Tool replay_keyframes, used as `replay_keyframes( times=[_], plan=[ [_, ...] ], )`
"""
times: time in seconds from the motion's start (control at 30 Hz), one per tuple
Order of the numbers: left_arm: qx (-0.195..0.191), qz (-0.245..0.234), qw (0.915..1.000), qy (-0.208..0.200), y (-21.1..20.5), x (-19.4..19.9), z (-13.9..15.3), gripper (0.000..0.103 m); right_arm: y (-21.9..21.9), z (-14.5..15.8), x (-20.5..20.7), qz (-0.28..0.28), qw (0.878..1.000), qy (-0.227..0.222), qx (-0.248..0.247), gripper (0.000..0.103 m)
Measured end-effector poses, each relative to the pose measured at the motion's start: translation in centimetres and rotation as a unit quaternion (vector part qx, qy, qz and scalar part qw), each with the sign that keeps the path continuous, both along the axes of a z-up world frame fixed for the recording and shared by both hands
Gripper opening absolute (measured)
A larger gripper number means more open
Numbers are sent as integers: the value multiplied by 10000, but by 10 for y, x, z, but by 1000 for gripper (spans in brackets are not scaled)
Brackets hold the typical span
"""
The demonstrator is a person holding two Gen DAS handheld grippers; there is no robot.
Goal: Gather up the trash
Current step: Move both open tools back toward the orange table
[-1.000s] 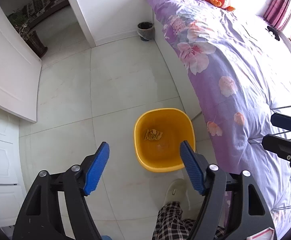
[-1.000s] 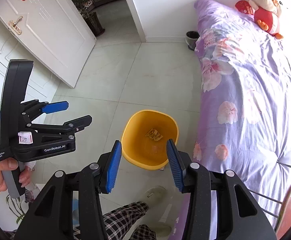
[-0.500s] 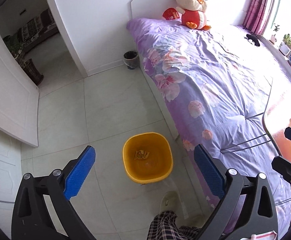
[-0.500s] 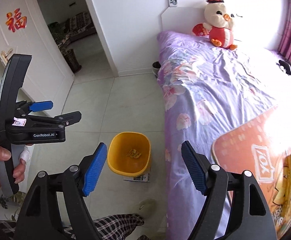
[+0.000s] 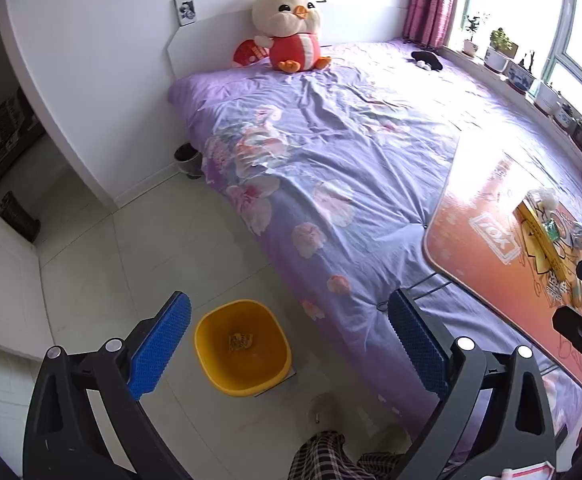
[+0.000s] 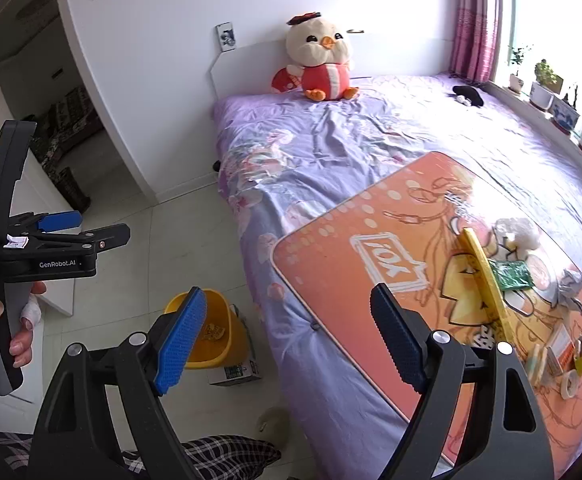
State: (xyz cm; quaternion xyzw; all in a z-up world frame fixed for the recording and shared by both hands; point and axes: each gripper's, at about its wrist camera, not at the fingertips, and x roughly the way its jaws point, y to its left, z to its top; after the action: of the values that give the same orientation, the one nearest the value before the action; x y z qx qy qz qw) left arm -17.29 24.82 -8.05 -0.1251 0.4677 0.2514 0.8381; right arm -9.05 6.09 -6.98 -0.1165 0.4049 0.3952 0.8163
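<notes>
Left wrist view: our left tongs (image 5: 289, 344) stand wide, nothing between the pads. Below and between them sits the yellow bin (image 5: 243, 346) on the floor (image 5: 91, 264), just beside the bed (image 5: 331, 152); one crumpled wrapper (image 5: 241, 340) lies in its bottom. To the right, the orange counter (image 5: 491, 240) rests on the bed, with litter (image 5: 551, 228) at its far right end. The right tongs show only as a black edge there.

Right wrist view: our right tongs (image 6: 287, 336) are opening, nothing between the pads. The litter lies ahead and right of them on the counter (image 6: 351, 256): a long yellow strip (image 6: 487, 280) running away from us, a green packet (image 6: 511, 274), white crumpled paper (image 6: 519, 232), small bits nearer the edge. The bin (image 6: 227, 332) is low left, partly behind a pad, standing on a flat box (image 6: 235, 374).

We judge the right hand nearer the litter; the left tongs (image 6: 87, 232) are held aside over the floor.
</notes>
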Motion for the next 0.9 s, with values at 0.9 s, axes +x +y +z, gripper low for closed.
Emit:
replay_keyframes(
  times=[0.9],
  plan=[
    [-304,-3292,9424,507,-152,147,-35,98,-215,-27,5,-3854,9216,420,-210,84]
  ],
)
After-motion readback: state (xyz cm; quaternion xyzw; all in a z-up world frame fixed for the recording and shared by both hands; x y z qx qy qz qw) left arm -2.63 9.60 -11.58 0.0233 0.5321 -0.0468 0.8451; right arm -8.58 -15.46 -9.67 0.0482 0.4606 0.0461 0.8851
